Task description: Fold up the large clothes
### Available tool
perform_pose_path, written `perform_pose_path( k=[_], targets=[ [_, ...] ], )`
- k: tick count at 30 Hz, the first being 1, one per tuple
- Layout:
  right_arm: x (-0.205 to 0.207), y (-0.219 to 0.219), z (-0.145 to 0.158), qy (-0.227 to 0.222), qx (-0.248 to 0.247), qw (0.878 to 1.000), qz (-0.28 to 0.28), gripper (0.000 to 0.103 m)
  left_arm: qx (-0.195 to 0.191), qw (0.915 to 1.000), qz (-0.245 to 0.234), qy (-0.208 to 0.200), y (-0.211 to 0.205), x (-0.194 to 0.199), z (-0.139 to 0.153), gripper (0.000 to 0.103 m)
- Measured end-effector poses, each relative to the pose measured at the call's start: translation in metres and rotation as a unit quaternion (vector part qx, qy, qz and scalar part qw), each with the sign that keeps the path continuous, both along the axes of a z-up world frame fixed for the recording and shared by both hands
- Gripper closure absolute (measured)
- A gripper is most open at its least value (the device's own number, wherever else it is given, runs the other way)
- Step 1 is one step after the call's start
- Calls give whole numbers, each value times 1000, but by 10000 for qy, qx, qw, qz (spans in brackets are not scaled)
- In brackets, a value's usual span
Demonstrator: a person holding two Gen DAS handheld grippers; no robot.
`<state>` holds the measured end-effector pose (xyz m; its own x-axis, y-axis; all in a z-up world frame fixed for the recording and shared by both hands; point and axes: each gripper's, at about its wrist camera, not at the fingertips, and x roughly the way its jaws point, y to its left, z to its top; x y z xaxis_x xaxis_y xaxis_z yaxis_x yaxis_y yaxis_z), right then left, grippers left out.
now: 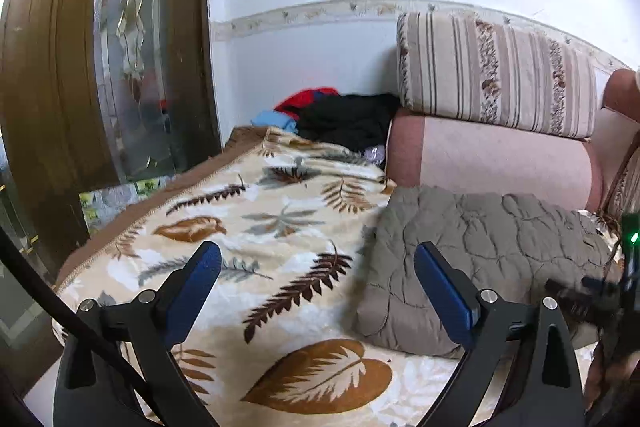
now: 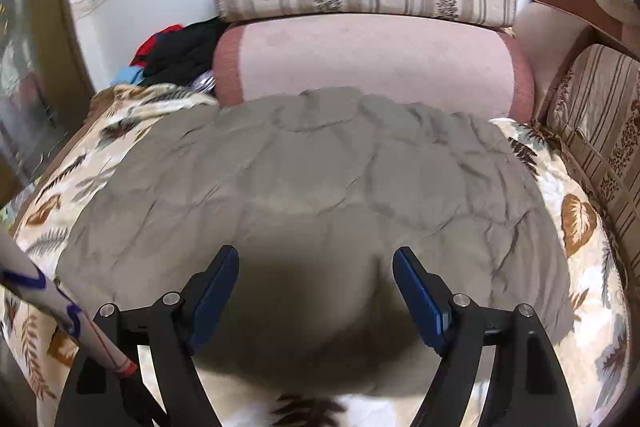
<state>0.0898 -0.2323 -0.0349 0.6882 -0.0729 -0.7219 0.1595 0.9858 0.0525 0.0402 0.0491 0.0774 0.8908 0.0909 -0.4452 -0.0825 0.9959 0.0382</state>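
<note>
Folded grey quilted garment (image 2: pixel 312 179) lies beside bare leaf-print blanket (image 1: pixel 248 227)

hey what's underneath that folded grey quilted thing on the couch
The grey quilted piece lies on the leaf-print blanket, which shows around its left, right and near edges. Whatever sits directly beneath its middle, and under the blanket itself, is covered and cannot be seen.

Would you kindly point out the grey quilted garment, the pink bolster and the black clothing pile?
Grey quilted garment (image 2: pixel 304 179): right wrist view, middle of its top.
Pink bolster (image 2: pixel 372 63): right wrist view, front face.
Black clothing pile (image 1: pixel 348 121): left wrist view, centre.
</note>
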Motion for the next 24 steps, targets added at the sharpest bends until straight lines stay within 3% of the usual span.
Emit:
perform_pose_path(
  k=[3,6,13,18,24],
  targets=[
    [-21,9,-5,101,153,9998,69,20,56,9996,-2,-291,-1,-18,11,0],
    [-45,9,-9,228,309,9993,-10,20,-65,9994,-211,-269,-5,-28,13,0],
    [-98,-10,-17,591,429,9963,-462,20,-489,9914,-1056,593,-32,-36,-7,0],
    [-139,-23,-12,651,140,9938,-891,18,-212,9853,-1272,1120,-63,-47,-29,0],
    [-174,-28,-15,790,-334,9901,-1111,17,-224,9783,-1389,1521,-83,-59,-47,0]
  ],
)
